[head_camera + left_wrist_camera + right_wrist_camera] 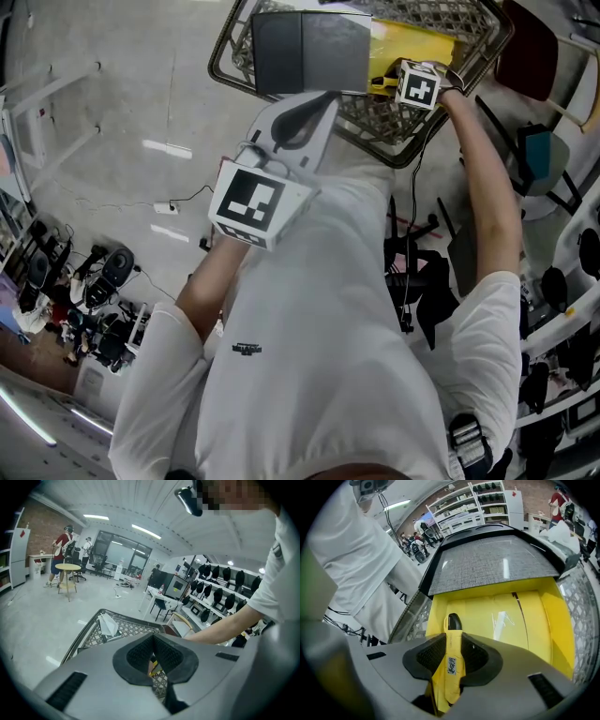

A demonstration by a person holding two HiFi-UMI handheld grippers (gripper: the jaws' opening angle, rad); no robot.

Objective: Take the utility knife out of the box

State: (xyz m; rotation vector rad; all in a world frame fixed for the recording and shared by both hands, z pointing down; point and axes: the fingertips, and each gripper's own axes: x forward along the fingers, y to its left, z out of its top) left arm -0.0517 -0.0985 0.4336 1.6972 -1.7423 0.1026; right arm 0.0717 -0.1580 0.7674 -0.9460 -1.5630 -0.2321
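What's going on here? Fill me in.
A person works over a wire basket with a claw in each hand. The right claw is clamped on the yellow utility knife at the open yellow box, whose grey lid stands raised. The knife isn't clear of the box yet. The left claw is shut, empty, waiting near the basket.

Glossy pale grey floor (pixel 33 620); brick wall (pixel 44 529) far left; round wooden table (pixel 68 567); ceiling strip lights (pixel 145 531) on; white shelving (pixel 487 501) at back

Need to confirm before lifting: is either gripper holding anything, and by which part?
The right gripper grips the yellow utility knife across its middle; the left gripper holds nothing.
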